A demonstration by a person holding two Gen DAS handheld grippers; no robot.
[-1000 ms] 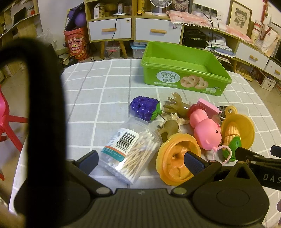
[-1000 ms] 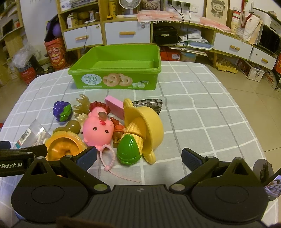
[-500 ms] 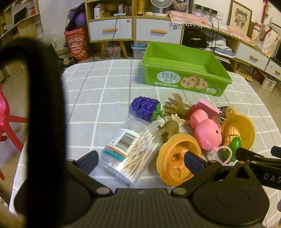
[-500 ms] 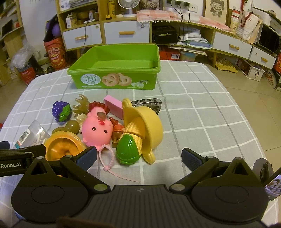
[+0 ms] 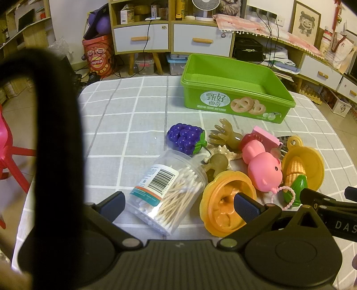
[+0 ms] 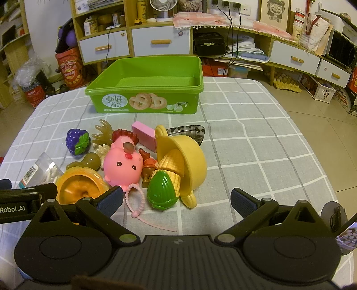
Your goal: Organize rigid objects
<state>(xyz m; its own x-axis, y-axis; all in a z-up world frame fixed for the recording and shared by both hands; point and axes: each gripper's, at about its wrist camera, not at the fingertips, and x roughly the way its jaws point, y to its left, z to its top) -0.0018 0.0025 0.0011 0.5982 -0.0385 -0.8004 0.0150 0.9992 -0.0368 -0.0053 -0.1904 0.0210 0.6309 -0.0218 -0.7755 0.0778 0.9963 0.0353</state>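
Heaped at mid-frame in both views: a clear cotton swab jar (image 5: 170, 191) lying on its side, barcode label up, wooden sticks packed inside; just right of it an orange pumpkin-shaped mould (image 5: 226, 201) with its hollow facing up; above those a purple toy grape bunch (image 5: 185, 138) with a green leaf, a translucent brown hand-shaped toy (image 5: 224, 135), and a pink rubber chicken (image 6: 123, 164) with a red comb. Leaning against the chicken's right side, a toy corn cob (image 6: 166, 180) with a green husk, tucked in a tipped yellow toy pot (image 6: 189, 160); behind, a pink block (image 6: 144, 135); in front, a pink beaded bracelet (image 6: 135, 197) touching the chicken. In the upper centre, an open green cookie tub (image 6: 147, 104), well apart from the heap, biscuits printed on its front wall. Underneath, a grey tablecloth (image 6: 256, 156) with a white grid; beyond, white drawers (image 6: 160, 42) in wooden shelving and a desk fan (image 6: 161, 9) on top. Left gripper (image 5: 178, 200) spread wide, jaws flanking the jar's lower end, holding nothing. Right gripper (image 6: 176, 200) likewise wide open, empty, low in frame before the corn.
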